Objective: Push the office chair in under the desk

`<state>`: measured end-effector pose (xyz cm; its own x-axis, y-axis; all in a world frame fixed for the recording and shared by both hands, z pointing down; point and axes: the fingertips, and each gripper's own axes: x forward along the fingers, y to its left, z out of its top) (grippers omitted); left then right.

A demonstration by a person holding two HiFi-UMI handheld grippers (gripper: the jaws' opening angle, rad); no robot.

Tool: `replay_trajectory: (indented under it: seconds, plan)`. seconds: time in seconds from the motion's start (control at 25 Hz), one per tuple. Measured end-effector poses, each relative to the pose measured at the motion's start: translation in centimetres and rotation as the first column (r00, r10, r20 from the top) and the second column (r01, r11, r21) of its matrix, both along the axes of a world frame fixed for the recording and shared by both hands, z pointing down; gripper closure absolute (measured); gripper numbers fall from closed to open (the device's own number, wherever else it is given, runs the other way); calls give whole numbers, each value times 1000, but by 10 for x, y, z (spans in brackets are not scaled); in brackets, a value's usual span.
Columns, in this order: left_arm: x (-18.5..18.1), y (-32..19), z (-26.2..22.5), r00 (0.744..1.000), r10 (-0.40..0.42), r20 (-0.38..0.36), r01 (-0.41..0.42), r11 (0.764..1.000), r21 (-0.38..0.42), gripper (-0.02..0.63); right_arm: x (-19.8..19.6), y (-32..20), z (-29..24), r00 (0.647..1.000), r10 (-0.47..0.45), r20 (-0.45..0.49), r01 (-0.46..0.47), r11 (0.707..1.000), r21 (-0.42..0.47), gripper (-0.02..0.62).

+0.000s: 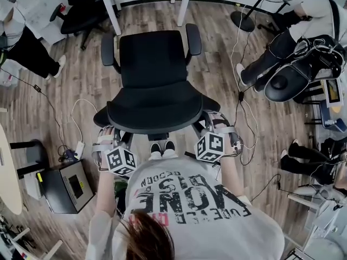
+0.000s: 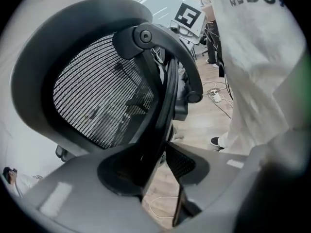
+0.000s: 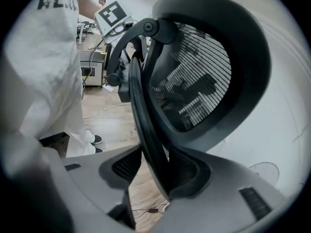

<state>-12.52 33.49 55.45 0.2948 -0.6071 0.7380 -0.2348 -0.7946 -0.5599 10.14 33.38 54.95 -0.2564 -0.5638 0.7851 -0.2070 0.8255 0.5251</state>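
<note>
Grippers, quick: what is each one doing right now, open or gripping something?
Left gripper: open, the chair back's rim between its jaws, not clamped.
Right gripper: open, same rim between its jaws.

Even bright light; gripper views fisheye-warped, corners black.

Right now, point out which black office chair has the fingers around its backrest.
The central black mesh-backed office chair: the left gripper and right gripper both straddle its backrest rim. The other black chair, upper left, stands untouched.
</note>
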Motion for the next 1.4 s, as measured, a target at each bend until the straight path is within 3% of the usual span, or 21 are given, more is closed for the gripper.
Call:
replay_trajectory:
  seconds: [0.4, 1.4]
  plan:
    - [4, -17, 0, 1000, -2, -11, 2, 1000, 29, 426, 5, -16, 4, 998, 63, -31, -66, 991, -116, 417]
    - [-5, -93, 3, 1000, 29, -3, -29, 996, 87, 420, -5, -87, 7, 994, 105, -40, -108, 991, -79, 417]
